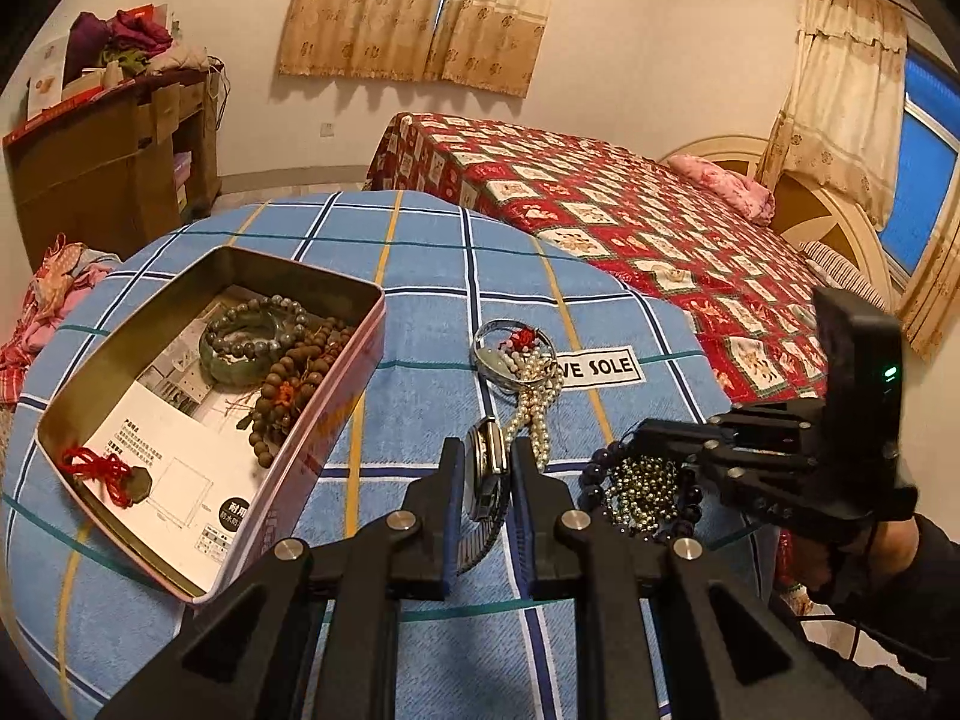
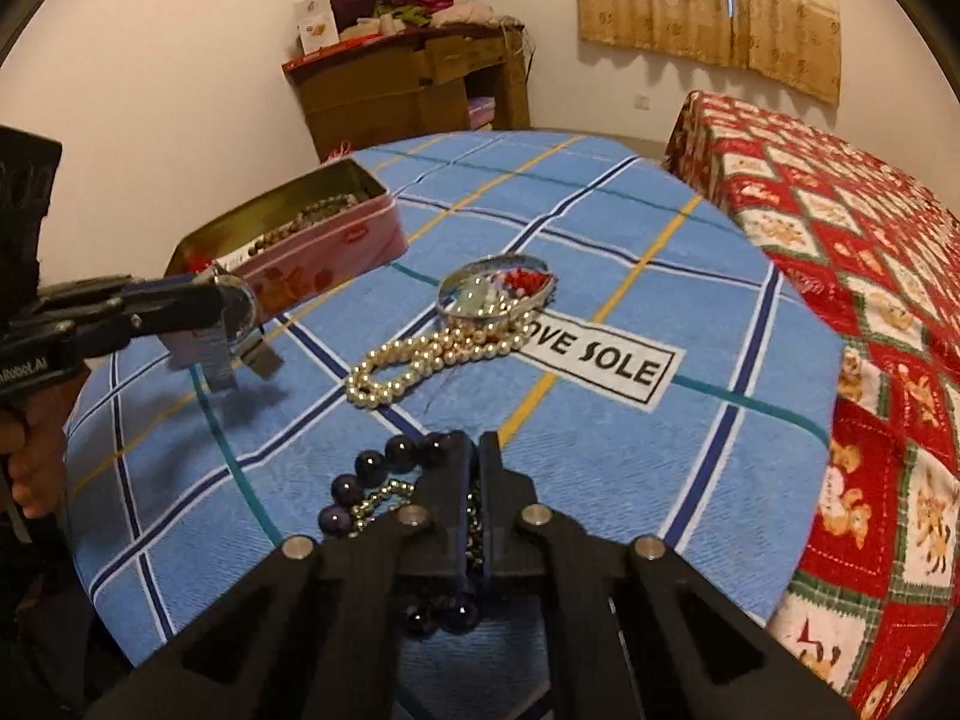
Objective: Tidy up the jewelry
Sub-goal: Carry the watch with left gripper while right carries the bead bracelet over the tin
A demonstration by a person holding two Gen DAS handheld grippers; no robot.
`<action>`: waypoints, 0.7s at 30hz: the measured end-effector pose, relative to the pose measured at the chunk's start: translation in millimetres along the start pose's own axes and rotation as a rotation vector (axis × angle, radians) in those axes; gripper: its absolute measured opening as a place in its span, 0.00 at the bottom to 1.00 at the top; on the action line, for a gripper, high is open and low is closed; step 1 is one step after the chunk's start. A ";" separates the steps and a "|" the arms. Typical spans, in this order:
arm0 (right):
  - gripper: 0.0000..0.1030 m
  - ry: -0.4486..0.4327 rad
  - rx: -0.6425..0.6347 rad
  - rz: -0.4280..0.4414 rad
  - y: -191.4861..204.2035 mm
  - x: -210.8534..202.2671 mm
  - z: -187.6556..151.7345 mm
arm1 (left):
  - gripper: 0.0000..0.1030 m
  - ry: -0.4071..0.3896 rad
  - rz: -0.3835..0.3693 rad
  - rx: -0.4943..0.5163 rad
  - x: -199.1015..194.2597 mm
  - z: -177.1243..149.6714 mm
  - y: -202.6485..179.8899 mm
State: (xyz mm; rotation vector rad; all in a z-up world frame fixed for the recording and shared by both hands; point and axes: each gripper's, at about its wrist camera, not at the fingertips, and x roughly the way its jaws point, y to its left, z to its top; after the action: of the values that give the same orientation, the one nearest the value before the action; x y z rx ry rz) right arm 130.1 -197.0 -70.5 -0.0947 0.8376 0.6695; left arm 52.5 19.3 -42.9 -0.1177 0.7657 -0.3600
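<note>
My left gripper (image 1: 487, 456) is shut on a silver wristwatch (image 1: 487, 468) and holds it above the blue checked tablecloth (image 1: 420, 300), right of the open pink tin (image 1: 336, 414). The tin holds a green bangle (image 1: 240, 348), brown beads and a red cord charm. In the right wrist view the watch (image 2: 237, 324) hangs in the left gripper (image 2: 234, 306) in front of the tin (image 2: 336, 240). My right gripper (image 2: 480, 456) is shut on a small gold bead chain (image 2: 474, 510) inside a dark purple bead bracelet (image 2: 372, 468). A pearl necklace (image 2: 408, 366) and a silver bangle (image 2: 498, 291) lie ahead.
The round table (image 2: 750, 420) carries a "LOVE SOLE" label (image 2: 600, 360). A bed with a red patterned cover (image 1: 630, 228) stands right behind it. A cardboard-covered cabinet (image 2: 408, 84) with clothes is at the far wall.
</note>
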 end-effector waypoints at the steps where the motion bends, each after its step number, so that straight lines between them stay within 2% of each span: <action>1: 0.04 -0.022 0.004 0.004 0.1 -6.9 0.7 | 0.14 0.000 -0.001 -0.001 -0.4 -0.3 -0.2; 5: 0.04 -0.071 0.017 0.035 2.8 -26.6 8.9 | 0.14 -0.008 -0.003 0.003 -3.1 -0.1 -0.8; 10: 0.04 -0.125 0.002 0.033 9.6 -48.4 18.9 | 0.14 -0.021 -0.009 0.013 -7.4 2.7 -4.1; 12: 0.04 -0.093 -0.021 0.028 13.5 -44.5 20.3 | 0.14 -0.021 -0.010 0.016 -7.5 3.4 -5.6; 14: 0.05 -0.018 -0.076 -0.008 21.8 -30.0 15.7 | 0.14 -0.023 -0.013 0.018 -7.3 3.5 -7.1; 16: 0.12 0.049 -0.119 -0.018 28.3 -15.4 4.9 | 0.14 -0.024 -0.016 0.018 -7.7 4.0 -7.7; 18: 0.32 0.081 -0.132 -0.021 29.8 -7.3 -4.2 | 0.14 -0.022 -0.015 0.017 -6.9 3.9 -7.6; 21: 0.34 0.110 -0.163 -0.046 33.9 7.0 -13.3 | 0.14 -0.013 -0.016 0.016 -6.4 3.4 -8.8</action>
State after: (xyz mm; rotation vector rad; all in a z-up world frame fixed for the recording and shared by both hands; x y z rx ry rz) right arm 105.0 -171.0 -78.5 -0.2996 0.8830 0.6938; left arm 48.2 13.3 -34.2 -0.1110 0.7488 -0.3799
